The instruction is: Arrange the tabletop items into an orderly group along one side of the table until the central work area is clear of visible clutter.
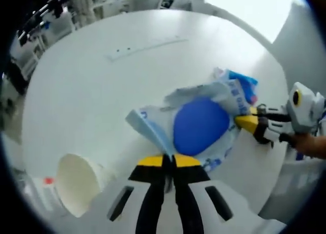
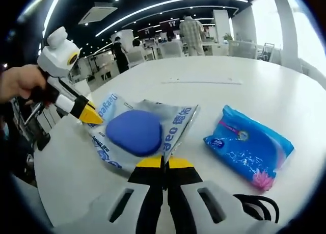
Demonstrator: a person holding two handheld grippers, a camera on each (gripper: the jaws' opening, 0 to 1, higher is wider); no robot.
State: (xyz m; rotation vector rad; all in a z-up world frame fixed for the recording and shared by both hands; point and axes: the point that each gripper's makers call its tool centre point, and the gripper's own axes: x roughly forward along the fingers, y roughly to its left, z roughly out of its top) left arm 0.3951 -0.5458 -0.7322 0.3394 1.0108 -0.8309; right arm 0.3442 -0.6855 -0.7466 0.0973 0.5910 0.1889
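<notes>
On the white tabletop (image 2: pixel 265 91), a blue-and-white pouch (image 2: pixel 137 132) is being pinched at opposite edges by both claws, left claw (image 1: pixel 172 160) and right claw (image 2: pixel 164 162), while the tissue pack (image 2: pixel 249 147) and paper cup (image 1: pixel 76 183) are being left ungrouped.

Background, right gripper view: a person in a light shirt (image 2: pixel 192 32) stands at 12 o'clock, back to the camera. A person in dark clothing (image 2: pixel 120 54) stands at 11 o'clock. Linear ceiling lights (image 2: pixel 168 3) arc overhead; a square ceiling vent (image 2: pixel 99 12) sits at 11 o'clock. Bright windows (image 2: pixel 265 20) occupy 1 o'clock.
</notes>
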